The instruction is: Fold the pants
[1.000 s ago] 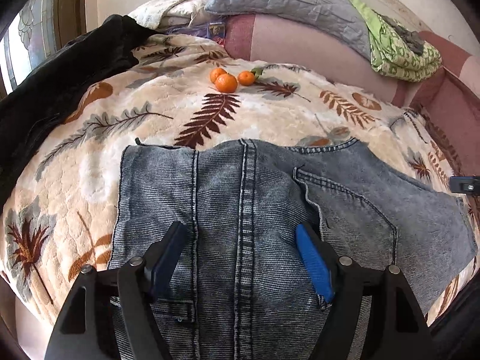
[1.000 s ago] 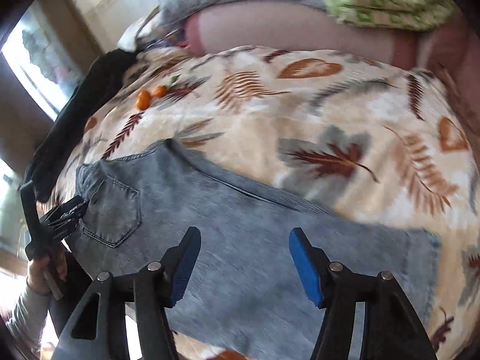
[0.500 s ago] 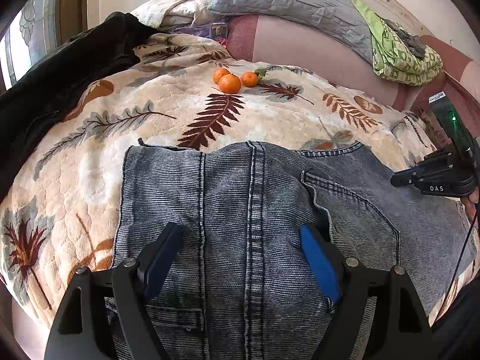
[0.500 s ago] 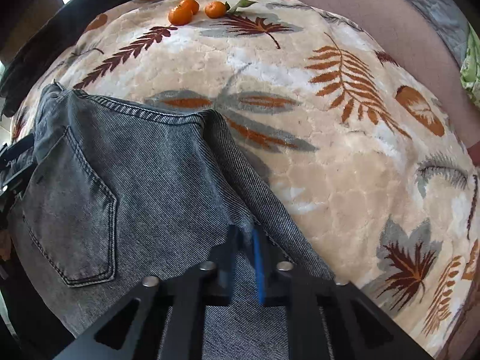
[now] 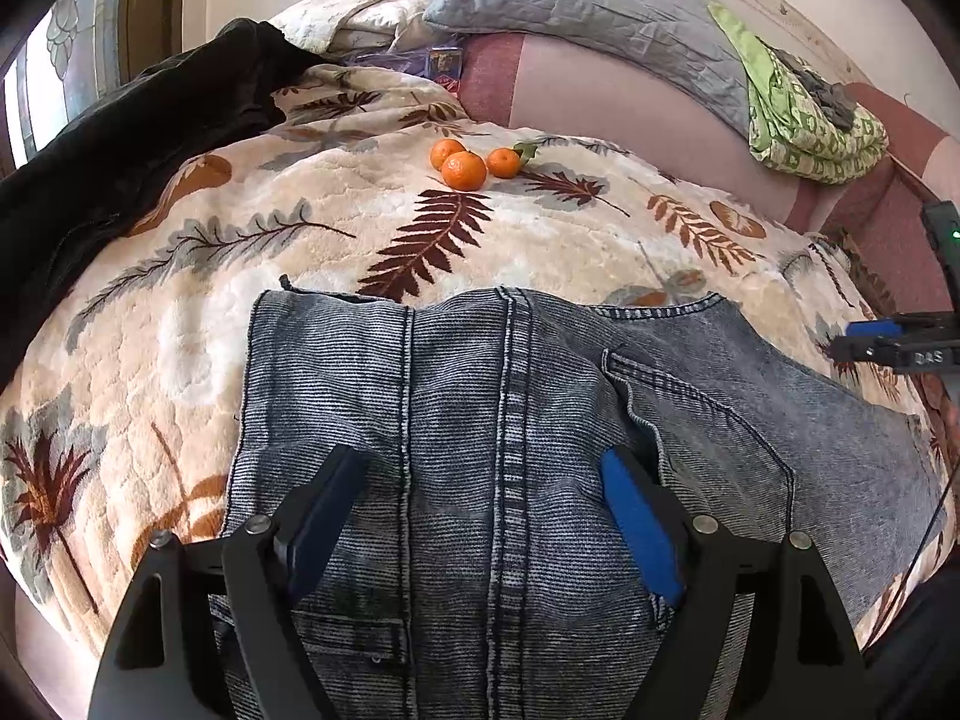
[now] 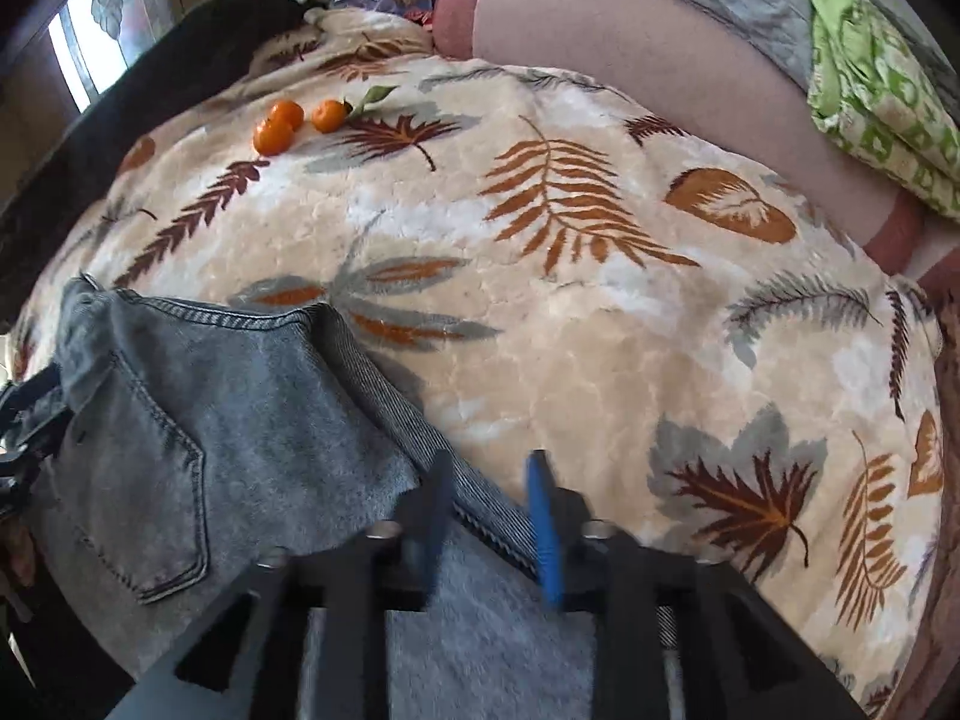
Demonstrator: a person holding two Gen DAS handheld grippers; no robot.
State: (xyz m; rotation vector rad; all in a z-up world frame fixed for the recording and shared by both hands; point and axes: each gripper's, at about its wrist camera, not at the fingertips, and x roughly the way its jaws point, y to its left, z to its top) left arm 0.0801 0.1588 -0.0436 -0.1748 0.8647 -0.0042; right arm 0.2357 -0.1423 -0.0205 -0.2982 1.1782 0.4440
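Blue-grey jeans (image 5: 510,390) lie flat on a leaf-print blanket (image 5: 360,222), back pocket up. My left gripper (image 5: 480,462) hangs open just over the centre seam, its blue pads wide apart on either side of it. In the right wrist view the jeans (image 6: 240,408) fill the lower left. My right gripper (image 6: 491,468) is at their right-hand side seam with its jaws opening; the seam edge runs between the pads, which do not press on it. The right gripper (image 5: 888,342) also shows at the left wrist view's right edge.
Three tangerines (image 5: 462,171) sit on the blanket beyond the jeans. A dark garment (image 5: 120,138) covers the bed's far left. A grey pillow (image 5: 588,6) and a green patterned cloth (image 5: 804,120) rest on the pink headboard cushion (image 5: 600,96).
The right gripper swung over to the jeans' side seam, shut on it half a second ago, and now has its jaws apart again. The left gripper stayed put and open.
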